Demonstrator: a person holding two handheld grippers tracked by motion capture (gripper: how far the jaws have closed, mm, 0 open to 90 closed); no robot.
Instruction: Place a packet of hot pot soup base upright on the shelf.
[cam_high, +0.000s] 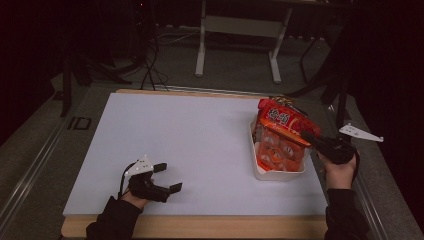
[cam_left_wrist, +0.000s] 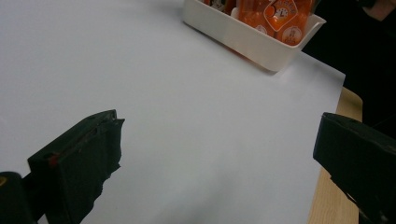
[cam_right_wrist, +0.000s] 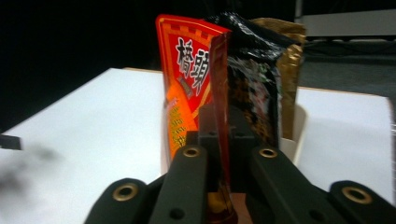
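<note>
Right gripper (cam_high: 306, 137), near the table's (cam_high: 190, 135) right edge, is clenched on the edge of a red snack packet (cam_high: 281, 120) standing in a white tub (cam_high: 277, 174). Left gripper (cam_high: 167, 177) rests released on the near left. Farther back stand black and gold packets (cam_right_wrist: 252, 70).
</note>
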